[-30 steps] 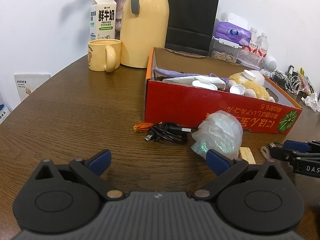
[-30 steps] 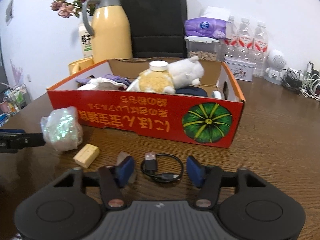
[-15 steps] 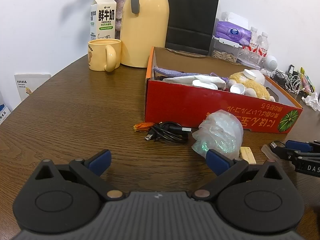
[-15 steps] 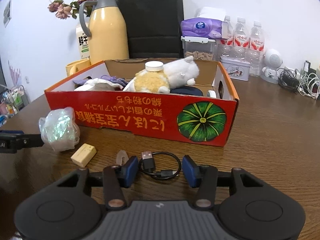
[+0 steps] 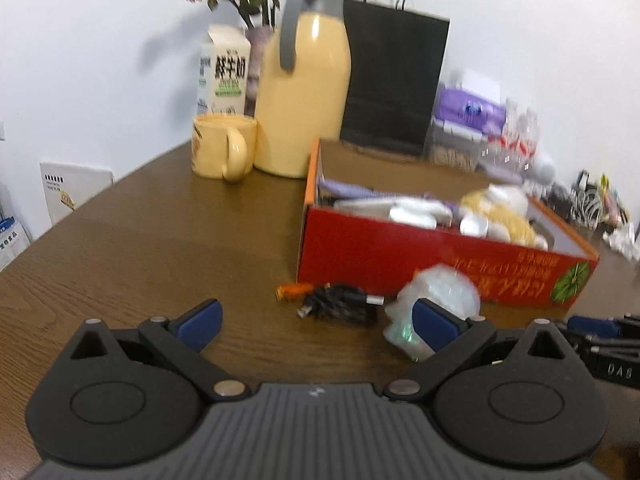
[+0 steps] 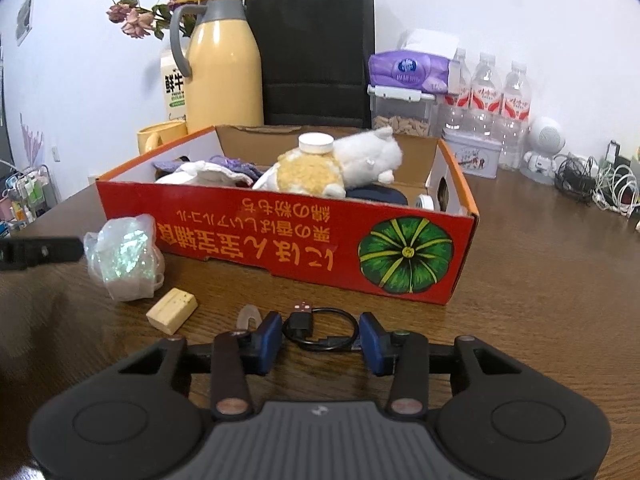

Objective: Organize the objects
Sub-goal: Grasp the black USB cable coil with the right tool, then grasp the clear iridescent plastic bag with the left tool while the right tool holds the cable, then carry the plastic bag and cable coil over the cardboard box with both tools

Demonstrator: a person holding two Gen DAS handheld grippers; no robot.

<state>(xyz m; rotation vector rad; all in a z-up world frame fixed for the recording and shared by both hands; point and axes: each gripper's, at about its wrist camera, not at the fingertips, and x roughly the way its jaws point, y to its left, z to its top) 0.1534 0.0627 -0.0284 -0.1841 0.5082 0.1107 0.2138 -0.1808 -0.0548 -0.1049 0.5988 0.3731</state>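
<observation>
Now black cable [image 6: 320,330] between closing right claw [image 6: 320,336] pads.

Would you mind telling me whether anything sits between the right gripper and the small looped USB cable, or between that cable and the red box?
Nothing visible does. The looped USB cable already lies between the right gripper jaws, which have just been closing. Only bare table separates it from the red box.

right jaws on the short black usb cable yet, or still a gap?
Cannot tell. In the right wrist view the right gripper, just closing, brackets the coiled cable; both pads sit right at the loop's edges, and neither contact nor gap shows plainly.
</observation>
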